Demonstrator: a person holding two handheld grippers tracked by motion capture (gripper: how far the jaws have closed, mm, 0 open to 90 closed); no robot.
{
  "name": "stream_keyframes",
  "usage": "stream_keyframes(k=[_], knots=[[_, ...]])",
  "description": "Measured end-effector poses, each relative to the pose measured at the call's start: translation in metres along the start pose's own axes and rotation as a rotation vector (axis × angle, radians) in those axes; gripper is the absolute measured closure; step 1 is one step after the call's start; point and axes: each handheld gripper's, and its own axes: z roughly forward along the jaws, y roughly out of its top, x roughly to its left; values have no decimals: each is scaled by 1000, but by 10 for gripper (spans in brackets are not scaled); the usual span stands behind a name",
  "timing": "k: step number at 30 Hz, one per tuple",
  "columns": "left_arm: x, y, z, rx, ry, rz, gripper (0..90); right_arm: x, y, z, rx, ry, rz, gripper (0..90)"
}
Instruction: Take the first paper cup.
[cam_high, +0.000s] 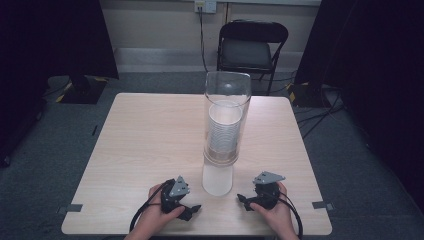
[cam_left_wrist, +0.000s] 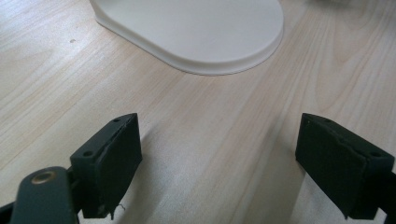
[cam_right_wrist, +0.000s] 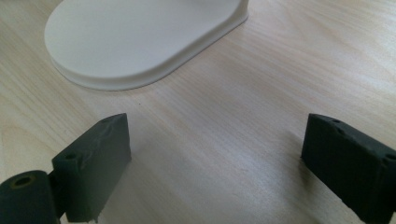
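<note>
A tall clear tube (cam_high: 226, 117) full of stacked cups (cam_high: 223, 129) stands on a white base (cam_high: 217, 179) near the middle of the table (cam_high: 140, 145). The left gripper (cam_high: 194, 210) rests on the near edge, left of the base. The right gripper (cam_high: 242, 199) rests to its right. Both have jaws wide apart and hold nothing. This looks like the start. Next, I think a gripper must reach in toward the cups.

one cup dispenser (cam_high: 226, 125), one cup stack (cam_high: 223, 131), two tongs, one table (cam_high: 145, 145), one chair (cam_high: 251, 47).
</note>
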Motion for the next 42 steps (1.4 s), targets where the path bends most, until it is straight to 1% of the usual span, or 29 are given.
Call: stream_keyframes(k=[3,4,5,7,9,13,15,17,18,19,20,23,25,29,33,38,42], knots=[[0,0,0,0,0,-1,139,0,0,-1,-3,6,4,97],[0,0,0,0,-1,0,139,-1,0,-1,-6,8,-5,130],[0,0,0,1,-2,0,138,-2,1,-3,-5,8,0,158],[0,0,0,0,-3,0,136,-5,3,-5,-14,25,17,147],[0,0,0,1,-3,0,136,-7,6,-9,-23,32,16,164],[0,0,0,1,-3,-1,135,-9,19,-16,-79,49,34,156],[0,0,0,2,-4,0,136,-9,26,-20,-116,74,55,154],[0,0,0,1,-3,0,136,-8,33,-23,-143,93,55,151],[0,0,0,1,-3,0,136,-7,36,-24,-146,103,56,153],[0,0,0,1,-3,1,136,-5,39,-24,-153,111,46,153],[0,0,0,1,-3,1,136,-5,39,-24,-153,111,46,153],[0,0,0,1,-4,0,136,0,47,-24,-172,146,57,156],[0,0,0,2,-4,0,136,3,52,-23,-177,152,44,157],[0,0,0,1,-4,0,136,11,62,-25,-212,167,20,169],[0,0,0,1,-4,0,136,16,74,-27,-242,193,7,174],[0,0,0,1,-5,0,135,23,86,-29,-269,198,-20,186],[0,0,0,1,-5,-1,135,28,94,-29,-300,200,-31,192]])
